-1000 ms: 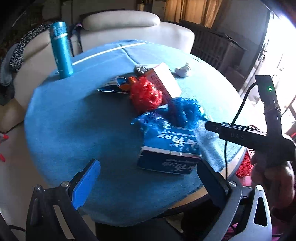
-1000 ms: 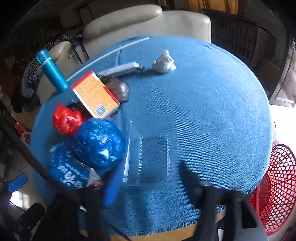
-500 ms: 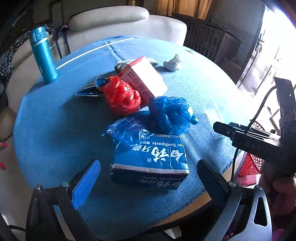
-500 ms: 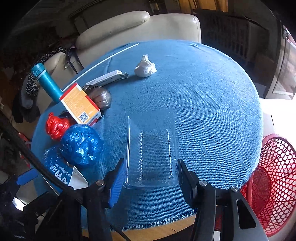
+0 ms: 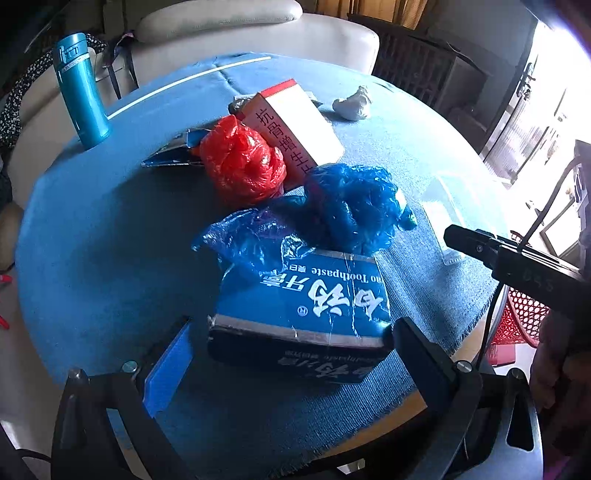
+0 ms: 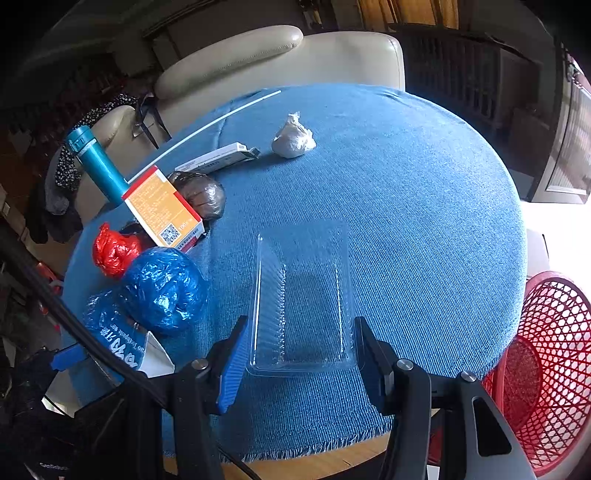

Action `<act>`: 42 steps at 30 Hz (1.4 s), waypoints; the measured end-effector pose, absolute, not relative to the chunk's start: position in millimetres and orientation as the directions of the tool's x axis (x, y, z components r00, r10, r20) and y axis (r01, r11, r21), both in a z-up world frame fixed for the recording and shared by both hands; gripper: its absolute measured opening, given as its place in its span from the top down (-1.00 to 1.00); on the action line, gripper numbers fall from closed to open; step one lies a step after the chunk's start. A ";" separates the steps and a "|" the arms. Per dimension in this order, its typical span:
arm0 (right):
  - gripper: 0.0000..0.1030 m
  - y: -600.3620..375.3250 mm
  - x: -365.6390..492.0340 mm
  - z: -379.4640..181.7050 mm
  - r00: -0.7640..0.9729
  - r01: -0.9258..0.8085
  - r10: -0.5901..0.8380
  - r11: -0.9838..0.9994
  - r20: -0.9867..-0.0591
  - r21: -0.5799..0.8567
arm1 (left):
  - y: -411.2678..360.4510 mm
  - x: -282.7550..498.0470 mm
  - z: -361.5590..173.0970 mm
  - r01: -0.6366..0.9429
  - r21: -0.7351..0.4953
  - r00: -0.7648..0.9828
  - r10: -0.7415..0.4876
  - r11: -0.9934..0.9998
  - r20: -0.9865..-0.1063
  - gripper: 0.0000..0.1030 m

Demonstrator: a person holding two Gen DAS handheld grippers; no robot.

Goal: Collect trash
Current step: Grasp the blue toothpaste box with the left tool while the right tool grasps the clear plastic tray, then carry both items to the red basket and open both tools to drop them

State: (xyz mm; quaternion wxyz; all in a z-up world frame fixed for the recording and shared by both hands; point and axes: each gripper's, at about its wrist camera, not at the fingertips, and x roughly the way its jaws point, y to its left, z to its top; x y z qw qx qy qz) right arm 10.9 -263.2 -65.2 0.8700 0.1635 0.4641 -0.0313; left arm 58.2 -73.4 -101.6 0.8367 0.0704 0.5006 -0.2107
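I'm in a home living room: a cream leather sofa (image 6: pixel 280 62) behind my cloth-covered round surface (image 6: pixel 424 221), curtains (image 6: pixel 406 11) beyond.

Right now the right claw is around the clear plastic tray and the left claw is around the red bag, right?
Not quite. The left claw is around the blue toothpaste box, not the red bag, as the left wrist view shows. The right claw does straddle the clear plastic tray.

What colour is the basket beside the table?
Red, an open mesh basket; the right wrist view shows it best.
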 end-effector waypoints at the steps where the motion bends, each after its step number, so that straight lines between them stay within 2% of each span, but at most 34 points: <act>1: -0.11 -263.4 10.7 -65.1 0.567 0.206 0.098 0.944 -0.818 0.257 | -73.6 57.5 -100.9 0.426 -0.097 0.410 -0.287 0.900 -0.866 -1.00; 11: -0.11 -263.1 9.6 -64.7 0.568 0.206 0.098 0.944 -0.817 0.256 | -70.3 61.7 -106.0 0.415 -0.104 0.404 -0.286 0.904 -0.869 -1.00; 14: -0.11 -263.4 8.4 -64.1 0.570 0.208 0.095 0.944 -0.816 0.255 | -64.0 64.1 -107.3 0.405 -0.148 0.391 -0.317 0.902 -0.864 -0.90; 20: -0.11 -265.4 5.3 -60.1 0.582 0.209 0.086 0.945 -0.809 0.251 | -61.0 56.7 -96.0 0.421 -0.158 0.424 -0.348 0.893 -0.836 -0.90; 31: -0.11 -274.8 -12.3 -42.0 0.637 0.213 0.052 0.947 -0.769 0.241 | -64.0 23.5 -58.0 0.474 -0.078 0.521 -0.351 0.877 -0.778 -0.90; 42: -0.11 -310.0 -35.7 -37.0 0.674 0.274 0.022 0.921 -0.739 0.278 | -105.4 -3.3 -25.9 0.592 0.036 0.585 -0.399 0.805 -0.706 -0.90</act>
